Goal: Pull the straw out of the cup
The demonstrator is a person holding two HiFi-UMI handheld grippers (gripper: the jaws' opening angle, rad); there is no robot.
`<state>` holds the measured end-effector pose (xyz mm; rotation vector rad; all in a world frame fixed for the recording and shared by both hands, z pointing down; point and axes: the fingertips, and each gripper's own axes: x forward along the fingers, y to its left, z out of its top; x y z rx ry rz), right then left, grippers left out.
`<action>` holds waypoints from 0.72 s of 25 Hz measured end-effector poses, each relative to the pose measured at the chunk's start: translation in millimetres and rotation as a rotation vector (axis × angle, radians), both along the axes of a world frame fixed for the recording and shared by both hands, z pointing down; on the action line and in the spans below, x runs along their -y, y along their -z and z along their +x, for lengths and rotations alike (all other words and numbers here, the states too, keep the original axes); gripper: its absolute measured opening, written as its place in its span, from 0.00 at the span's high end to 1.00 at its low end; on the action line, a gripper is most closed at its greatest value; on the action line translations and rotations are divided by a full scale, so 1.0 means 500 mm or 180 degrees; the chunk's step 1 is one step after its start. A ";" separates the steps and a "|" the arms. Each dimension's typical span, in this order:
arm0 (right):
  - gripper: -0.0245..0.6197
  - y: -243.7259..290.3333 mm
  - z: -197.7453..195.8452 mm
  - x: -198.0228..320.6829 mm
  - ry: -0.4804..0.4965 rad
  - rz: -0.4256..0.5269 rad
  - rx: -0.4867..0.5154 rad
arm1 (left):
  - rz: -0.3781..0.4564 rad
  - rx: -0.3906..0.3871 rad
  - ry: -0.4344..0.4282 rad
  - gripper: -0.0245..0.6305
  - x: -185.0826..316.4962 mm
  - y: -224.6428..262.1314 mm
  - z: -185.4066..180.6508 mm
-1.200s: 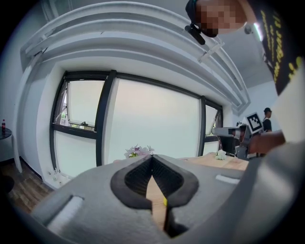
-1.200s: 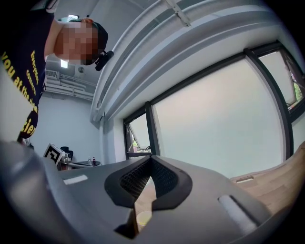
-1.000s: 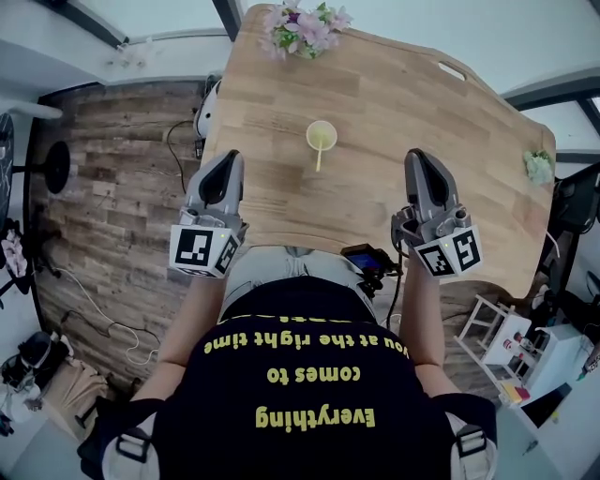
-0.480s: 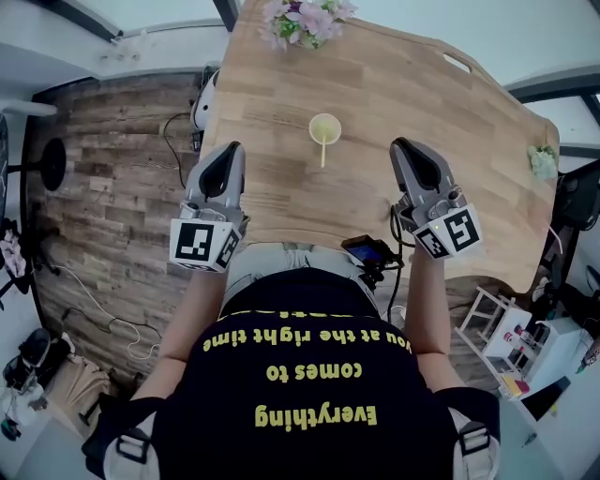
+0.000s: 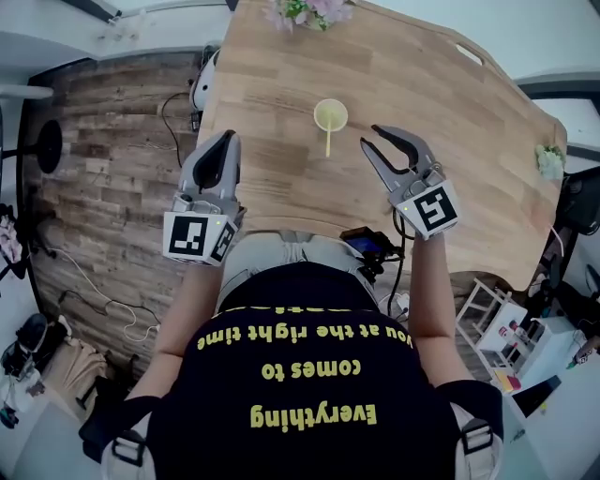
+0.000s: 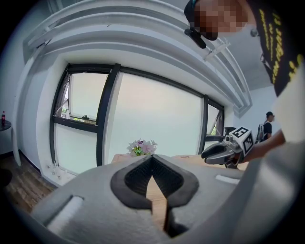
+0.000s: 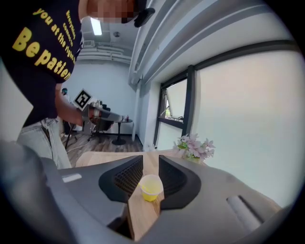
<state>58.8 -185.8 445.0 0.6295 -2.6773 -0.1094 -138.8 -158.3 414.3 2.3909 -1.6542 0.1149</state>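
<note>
Now the right hand-held gripper (image 5: 370, 137) is down low over the wooden tabletop (image 5: 441, 84). Its jaws have just been opening and they stand spread wide, with nothing caught between the pads. Look along those jaws in the right gripper view and you sight the pale yellow cup (image 5: 330, 116) through the gap, sitting farther out on the wood. From the head view it is plain that the cup is near the jaw tips but apart from them, a little to their left. The cup stands upright around the middle of the tabletop. The yellow-green straw (image 5: 328, 141) is in it, leaning out over the rim toward the person, its free end hanging over bare wood.

Over on the other side, the left hand-held gripper (image 5: 226, 139) hovers at the near left edge of the tabletop, well apart from the cup. Its jaws are pressed together at the tips and hold nothing.

A bunch of pink and white flowers (image 5: 305, 11) sits at the far edge of the tabletop, well beyond the cup. A small green plant (image 5: 548, 159) perches at the right-hand edge.
</note>
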 end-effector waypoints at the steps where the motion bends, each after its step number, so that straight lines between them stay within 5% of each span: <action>1: 0.78 -0.017 -0.006 -0.005 0.0092 0.0017 -0.0159 | 0.0001 -0.0002 0.0010 0.96 -0.001 0.000 -0.001; 18: 0.73 -0.192 -0.080 -0.030 0.0775 -0.0169 -0.0811 | -0.0155 -0.0188 0.0258 0.96 -0.033 -0.020 -0.021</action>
